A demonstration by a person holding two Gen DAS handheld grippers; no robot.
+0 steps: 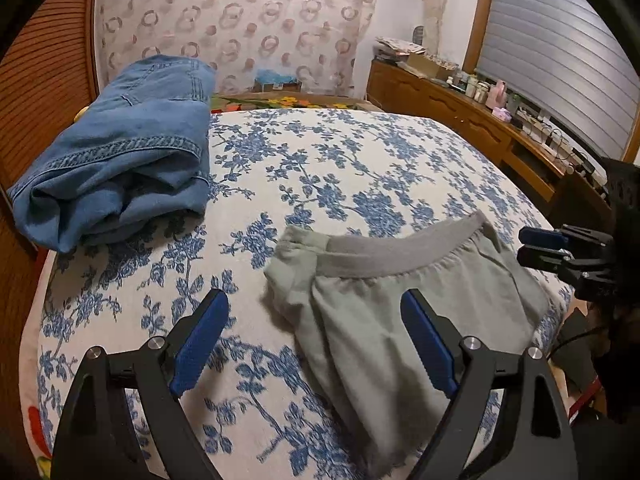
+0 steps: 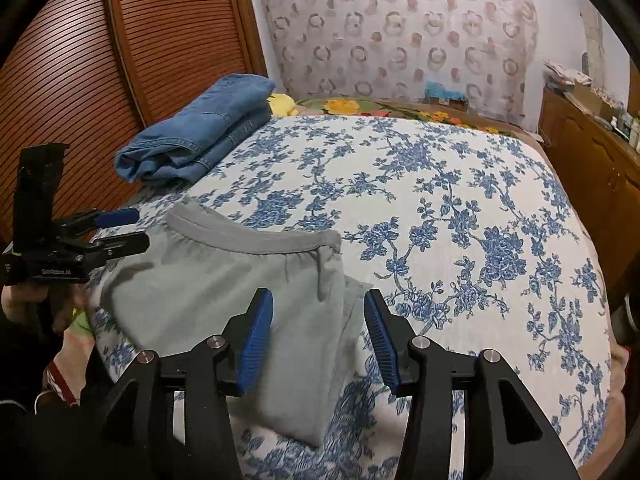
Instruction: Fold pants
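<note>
Floral bedspread point(image 1: 340, 168) | grey pants point(image 1: 384, 320) folded (jeans point(image 1: 120, 152) beside) | both grippers spread

Pants near front edge of bed, jeans far back left.

Pants point(image 1: 384, 312) lie flat on the bedspread point(image 1: 320, 168), waistband away from the cameras. Folded jeans point(image 1: 120, 152) sit well apart, behind and left, beside the slatted door point(image 2: 80, 60). Left gripper point(image 1: 316, 344) hovers over the pants' left edge, right gripper point(image 2: 318, 340) over their right edge. Dresser point(image 1: 460, 108) right of bed; curtain point(image 2: 400, 28) behind.
</note>
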